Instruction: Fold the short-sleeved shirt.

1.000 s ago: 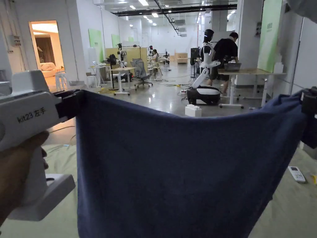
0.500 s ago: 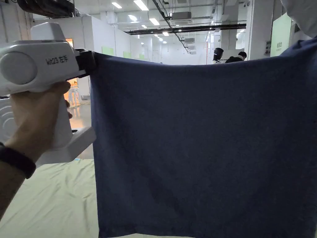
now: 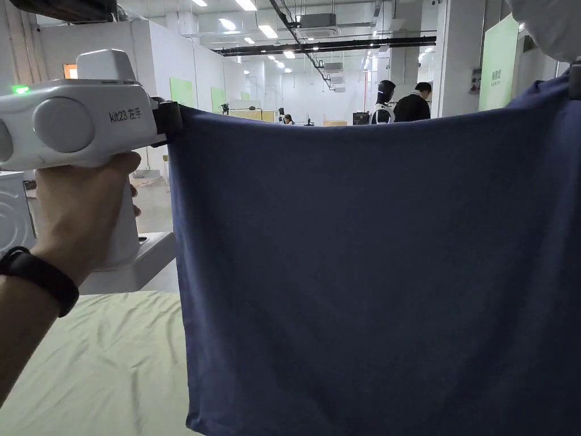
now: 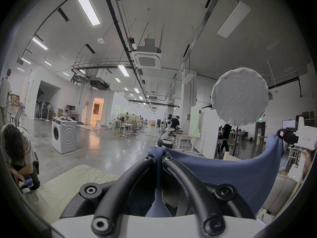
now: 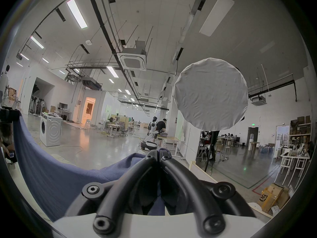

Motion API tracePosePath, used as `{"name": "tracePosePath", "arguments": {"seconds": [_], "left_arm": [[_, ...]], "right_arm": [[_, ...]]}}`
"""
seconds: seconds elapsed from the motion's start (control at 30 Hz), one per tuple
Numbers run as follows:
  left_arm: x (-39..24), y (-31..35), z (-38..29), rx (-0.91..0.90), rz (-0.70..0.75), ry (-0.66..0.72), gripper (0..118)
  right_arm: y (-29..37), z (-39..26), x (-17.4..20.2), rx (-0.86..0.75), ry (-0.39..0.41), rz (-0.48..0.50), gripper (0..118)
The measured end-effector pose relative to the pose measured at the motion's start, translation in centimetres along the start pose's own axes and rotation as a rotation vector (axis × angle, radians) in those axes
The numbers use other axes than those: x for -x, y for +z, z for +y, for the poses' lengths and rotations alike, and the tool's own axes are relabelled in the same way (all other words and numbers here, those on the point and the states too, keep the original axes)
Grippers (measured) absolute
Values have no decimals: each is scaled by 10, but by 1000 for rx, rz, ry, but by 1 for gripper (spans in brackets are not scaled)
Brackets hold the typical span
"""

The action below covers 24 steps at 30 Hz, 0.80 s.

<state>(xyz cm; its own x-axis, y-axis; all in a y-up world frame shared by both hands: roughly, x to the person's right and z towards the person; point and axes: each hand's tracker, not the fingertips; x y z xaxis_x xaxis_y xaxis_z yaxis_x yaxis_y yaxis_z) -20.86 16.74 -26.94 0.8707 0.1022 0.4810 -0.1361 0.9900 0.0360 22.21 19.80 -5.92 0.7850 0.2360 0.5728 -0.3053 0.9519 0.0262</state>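
Two grippers pinching one blue shirt aloft over the pale sheet | left gripper, right gripper both clamping top corners | lowering evenly advised (hem first).

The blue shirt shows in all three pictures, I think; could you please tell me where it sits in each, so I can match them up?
Head view: the blue shirt hangs as a wide sheet across the centre and right, its top left corner in the left gripper.
Left gripper view: it runs from the jaws at bottom centre out to the right.
Right gripper view: it sweeps from the jaws at bottom centre to the left edge.
Shared landmark: the white humanoid robot beyond the top edge.
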Motion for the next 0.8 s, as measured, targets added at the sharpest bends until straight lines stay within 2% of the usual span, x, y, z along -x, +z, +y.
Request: {"name": "tracePosePath", "arguments": {"seconds": [0.13,0.3,0.47,0.8], "left_arm": [[-7,-32,-18,-23,95,-43,6],[-9,-72,-36,2,74,5,6],[-8,-107,-50,29,102,-55,6],[14,-174,-80,86,136,-19,6]], "right_arm": [[-25,-16,13,8,5,-10,2],[-58,-39,35,0,32,-22,2],[-92,-50,48,-6,12,-19,2],[-150,-71,84,4,56,-56,2]]}}
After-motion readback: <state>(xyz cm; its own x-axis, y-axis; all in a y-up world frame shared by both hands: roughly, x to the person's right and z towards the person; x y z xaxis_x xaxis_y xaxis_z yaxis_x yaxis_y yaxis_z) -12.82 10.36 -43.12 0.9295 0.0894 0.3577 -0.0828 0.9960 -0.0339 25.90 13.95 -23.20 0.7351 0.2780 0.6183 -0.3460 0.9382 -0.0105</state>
